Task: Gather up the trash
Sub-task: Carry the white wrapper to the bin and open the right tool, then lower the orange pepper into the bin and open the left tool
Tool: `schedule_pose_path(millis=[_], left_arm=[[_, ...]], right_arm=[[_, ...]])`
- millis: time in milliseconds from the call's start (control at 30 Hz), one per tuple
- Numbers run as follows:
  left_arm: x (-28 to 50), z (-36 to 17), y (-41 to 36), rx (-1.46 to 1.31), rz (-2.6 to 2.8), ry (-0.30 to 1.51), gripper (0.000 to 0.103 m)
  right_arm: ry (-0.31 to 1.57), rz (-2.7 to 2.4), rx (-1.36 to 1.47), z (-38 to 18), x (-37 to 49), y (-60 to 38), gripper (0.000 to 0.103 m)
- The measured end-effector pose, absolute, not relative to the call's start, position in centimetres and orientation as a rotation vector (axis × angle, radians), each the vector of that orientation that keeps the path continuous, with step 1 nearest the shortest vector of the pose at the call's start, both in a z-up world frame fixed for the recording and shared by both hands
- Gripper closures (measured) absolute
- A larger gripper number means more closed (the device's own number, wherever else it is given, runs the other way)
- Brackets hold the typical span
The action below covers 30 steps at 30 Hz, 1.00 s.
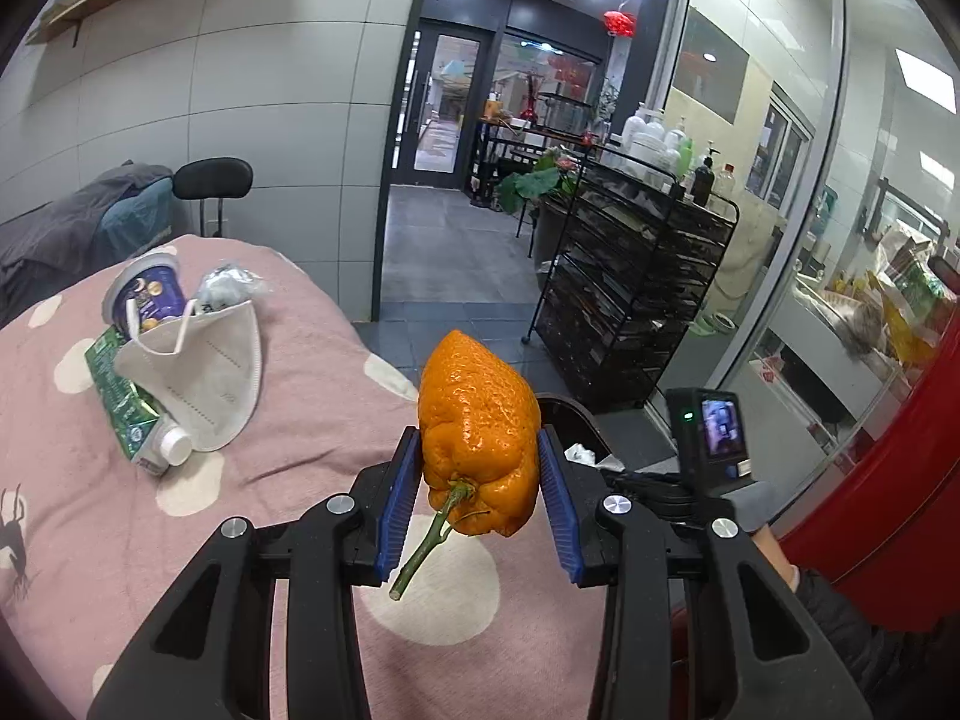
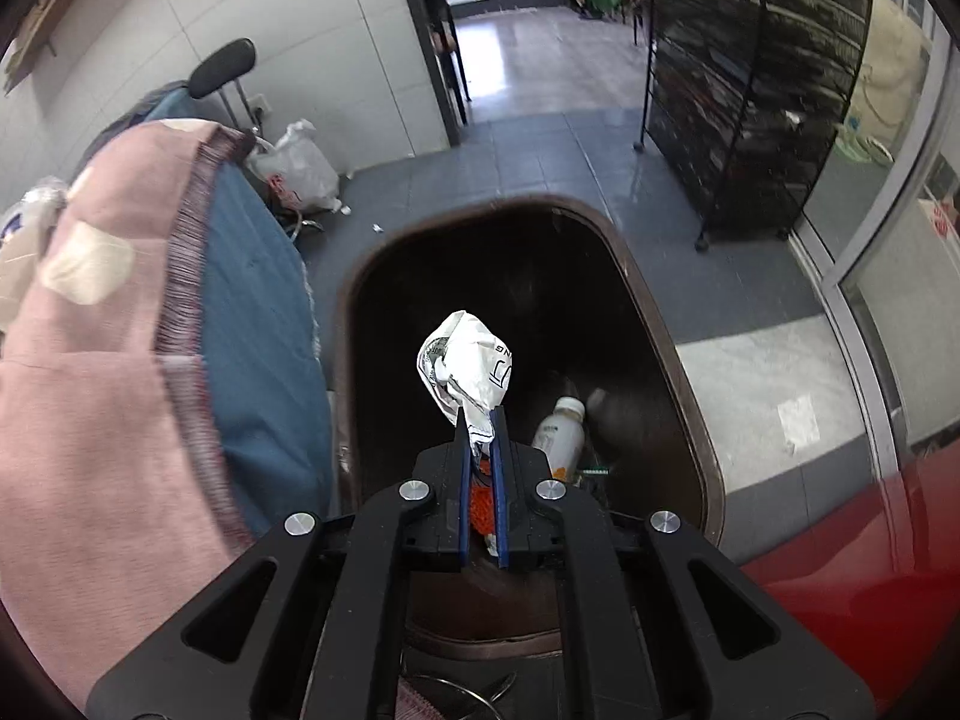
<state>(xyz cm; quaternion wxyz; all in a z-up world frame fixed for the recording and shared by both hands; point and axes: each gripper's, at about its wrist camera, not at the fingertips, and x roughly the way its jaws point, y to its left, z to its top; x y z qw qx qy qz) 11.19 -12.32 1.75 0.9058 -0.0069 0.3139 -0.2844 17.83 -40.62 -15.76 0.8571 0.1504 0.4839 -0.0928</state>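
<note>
My left gripper is shut on an orange peel with a green stem, held above the right edge of the pink spotted blanket. On the blanket at the left lie a white face mask, a blue cup, a green carton and a crumpled wrapper. My right gripper is shut on a crumpled white paper, held over the open dark trash bin. A white bottle lies inside the bin.
The bin stands on the grey tiled floor beside the bed. A black wire rack stands to the right of the doorway. A white plastic bag lies on the floor by the wall. Something red is at the right.
</note>
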Motion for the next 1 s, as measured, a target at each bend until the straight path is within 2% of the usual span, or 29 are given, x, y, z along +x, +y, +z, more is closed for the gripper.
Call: schedule_pose_path(millis=[267,333,367,400,467,1000], left_arm=[[11.2,1.4,-13.9,0.007,-0.616,0.663,0.064],[11.2,1.2,-14.3,0.004,-0.625,0.672,0.064],[11.3,1.2,-14.6,0.004,-0.63,0.676,0.064],[11.3,1.1,-14.8,0.006,-0.634,0.679,0.064],[11.3,1.0,-15.3,0.016,-0.641,0.682,0.064],[13.1,-1.6,-22.7,0.101,-0.754,0.783,0.064]], right_arm=[[1.074,-0.237,0.36,-18.9,18.7,-41.8,0.093],[1.084,-0.239,0.373,-19.3,18.5,-41.9,0.082],[1.082,-0.242,0.381,-19.3,18.2,-42.0,0.068],[1.075,-0.247,0.386,-19.2,17.9,-41.9,0.049],[1.037,-0.26,0.387,-18.7,17.2,-42.0,0.038],[0.884,-0.364,0.443,-12.6,12.4,-45.3,0.032]])
